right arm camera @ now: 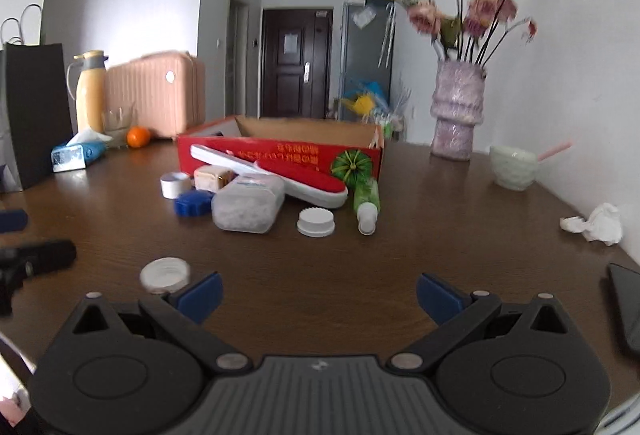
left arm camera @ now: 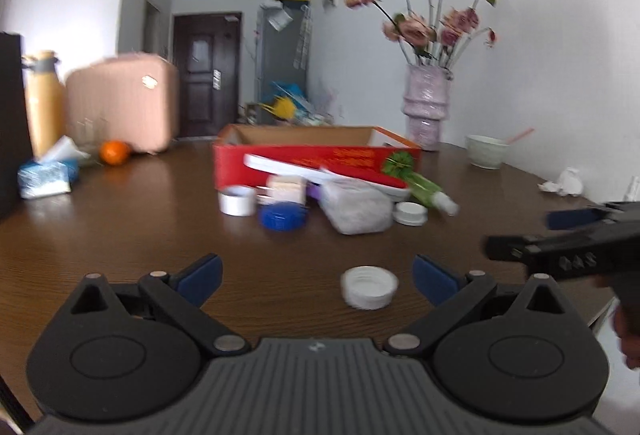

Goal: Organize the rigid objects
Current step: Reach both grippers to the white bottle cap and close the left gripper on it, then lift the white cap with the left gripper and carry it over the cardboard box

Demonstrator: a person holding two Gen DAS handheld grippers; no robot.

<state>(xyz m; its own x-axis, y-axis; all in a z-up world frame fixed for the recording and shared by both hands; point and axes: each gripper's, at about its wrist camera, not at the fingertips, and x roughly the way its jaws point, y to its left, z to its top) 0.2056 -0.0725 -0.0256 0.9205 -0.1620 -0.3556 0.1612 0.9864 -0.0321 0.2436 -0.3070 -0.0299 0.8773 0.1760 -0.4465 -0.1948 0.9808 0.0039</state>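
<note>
Your left gripper (left arm camera: 316, 277) is spread wide and empty, the white cap (left arm camera: 369, 287) between its fingers. Ease forward, centre it, then close; the right gripper (right arm camera: 318, 295) waits open.

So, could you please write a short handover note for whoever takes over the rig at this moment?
Left gripper: open, empty, low over the table, the loose white cap between its fingers.
Right gripper: open, empty, nothing between its fingers.
Job's things: red cardboard box mid-table, open. In front of it lie the red-and-white case, clear plastic container, blue lid, white ridged cap, green bottle and tape roll.
Done: nothing seen in the box, though its floor is hidden.
Left: all items, probably the loose cap first.
</note>
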